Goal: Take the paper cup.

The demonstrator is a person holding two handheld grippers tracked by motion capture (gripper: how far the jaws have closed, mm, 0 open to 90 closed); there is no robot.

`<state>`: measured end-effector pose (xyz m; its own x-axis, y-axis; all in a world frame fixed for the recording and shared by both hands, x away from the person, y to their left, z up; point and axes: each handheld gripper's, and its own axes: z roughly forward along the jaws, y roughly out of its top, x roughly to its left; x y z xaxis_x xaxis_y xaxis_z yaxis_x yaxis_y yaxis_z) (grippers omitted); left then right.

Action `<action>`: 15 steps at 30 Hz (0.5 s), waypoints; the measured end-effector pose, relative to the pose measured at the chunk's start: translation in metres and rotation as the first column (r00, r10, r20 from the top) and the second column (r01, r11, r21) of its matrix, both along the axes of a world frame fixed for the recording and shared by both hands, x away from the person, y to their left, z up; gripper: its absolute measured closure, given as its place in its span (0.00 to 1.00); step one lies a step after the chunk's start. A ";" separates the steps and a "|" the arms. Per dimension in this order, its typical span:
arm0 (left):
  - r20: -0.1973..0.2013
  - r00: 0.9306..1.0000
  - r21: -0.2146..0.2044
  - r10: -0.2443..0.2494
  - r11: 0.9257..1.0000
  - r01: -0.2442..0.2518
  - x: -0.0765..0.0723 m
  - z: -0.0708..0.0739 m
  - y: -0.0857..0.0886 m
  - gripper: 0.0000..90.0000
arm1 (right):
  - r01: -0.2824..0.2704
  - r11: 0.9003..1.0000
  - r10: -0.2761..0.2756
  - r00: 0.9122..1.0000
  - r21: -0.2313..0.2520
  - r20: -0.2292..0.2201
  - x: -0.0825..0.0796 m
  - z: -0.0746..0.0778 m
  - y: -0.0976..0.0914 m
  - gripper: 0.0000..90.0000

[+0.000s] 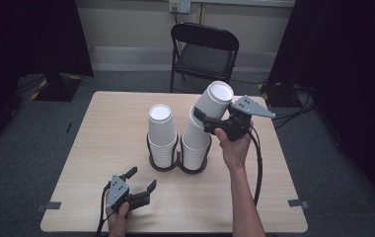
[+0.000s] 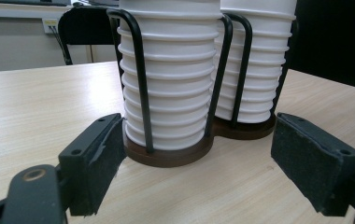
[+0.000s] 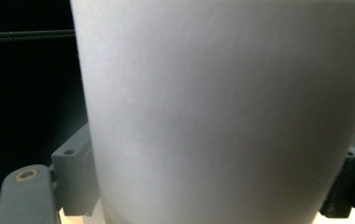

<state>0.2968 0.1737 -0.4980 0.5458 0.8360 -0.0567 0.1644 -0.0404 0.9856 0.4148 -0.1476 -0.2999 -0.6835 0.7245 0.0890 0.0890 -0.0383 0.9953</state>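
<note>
Two stacks of white paper cups stand in a black wire holder (image 1: pixel 152 148) near the table's middle: a left stack (image 1: pixel 162 131) and a right stack (image 1: pixel 194 145). My right gripper (image 1: pixel 208 118) is shut on the top cup (image 1: pixel 214 100) of the right stack, which tilts up and to the right. In the right gripper view that cup (image 3: pixel 222 112) sits between the right gripper's (image 3: pixel 208 186) jaws. My left gripper (image 1: pixel 142 178) rests open near the front edge, below and left of the holder. Its open jaws face the holder's brown base (image 2: pixel 166 156) and the left stack (image 2: pixel 171 79), left gripper (image 2: pixel 199 140).
The light wooden table (image 1: pixel 101 133) has bare room on its left and right sides. A black folding chair (image 1: pixel 203 52) stands behind the far edge. Cables trail over the right side and the floor. Dark curtains hang on both sides.
</note>
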 end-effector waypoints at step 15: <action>0.005 1.000 0.003 -0.001 1.000 0.001 -0.001 0.000 -0.001 0.19 | 0.068 0.997 -0.067 0.997 0.029 -0.031 -0.011 -0.003 -0.028 0.16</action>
